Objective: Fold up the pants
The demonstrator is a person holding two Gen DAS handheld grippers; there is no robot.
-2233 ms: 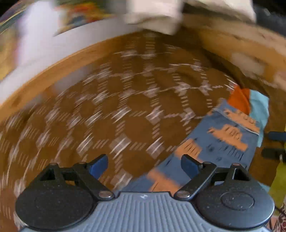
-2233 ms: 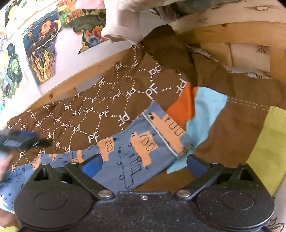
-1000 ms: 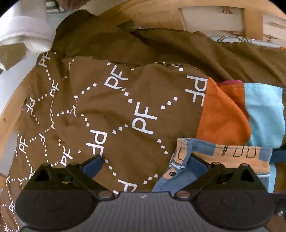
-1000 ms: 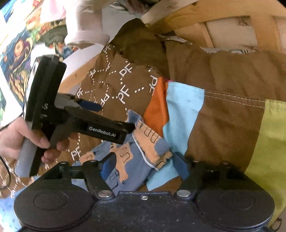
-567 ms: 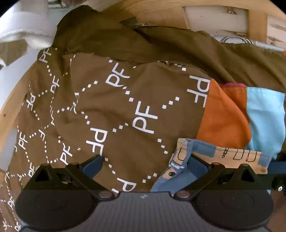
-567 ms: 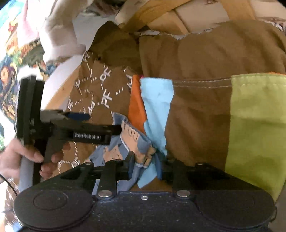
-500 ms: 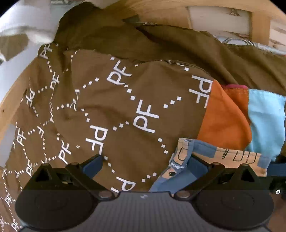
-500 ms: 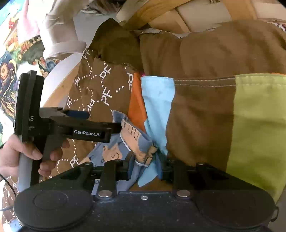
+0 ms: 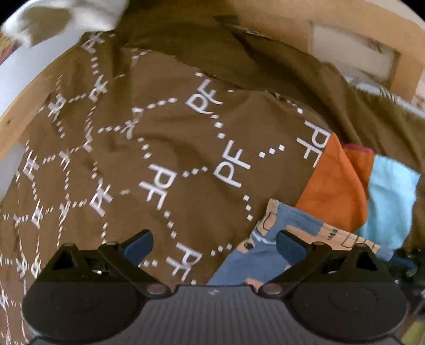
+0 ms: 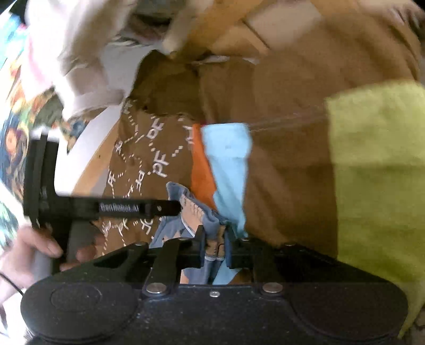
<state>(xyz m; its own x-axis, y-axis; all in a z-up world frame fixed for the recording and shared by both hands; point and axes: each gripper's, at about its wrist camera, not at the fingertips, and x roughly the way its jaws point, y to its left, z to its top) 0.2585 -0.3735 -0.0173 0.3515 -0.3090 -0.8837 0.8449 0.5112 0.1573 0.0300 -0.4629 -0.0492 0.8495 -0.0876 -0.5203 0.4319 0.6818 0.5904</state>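
The pants [image 9: 268,246] are small, blue with orange block prints, lying on a brown "PF" bedspread [image 9: 170,148]. My left gripper [image 9: 213,242] is open just above the bedspread; its right finger rests at the pants' waistband corner. In the right wrist view my right gripper [image 10: 214,240] is shut on the waistband edge of the pants [image 10: 196,212], with the cloth bunched between its jaws. The left gripper also shows in the right wrist view [image 10: 111,207], reaching in from the left, held by a hand.
A patchwork blanket with orange [image 9: 334,185], light blue [image 9: 390,196], brown and lime green [image 10: 377,169] panels lies to the right. A wooden bed frame [image 9: 292,24] rings the far side. White cloth [image 9: 66,18] hangs at upper left, before a wall of pictures.
My right gripper has closed from open onto the pants' waistband edge. My left gripper stayed open and edged along at the waistband's other corner.
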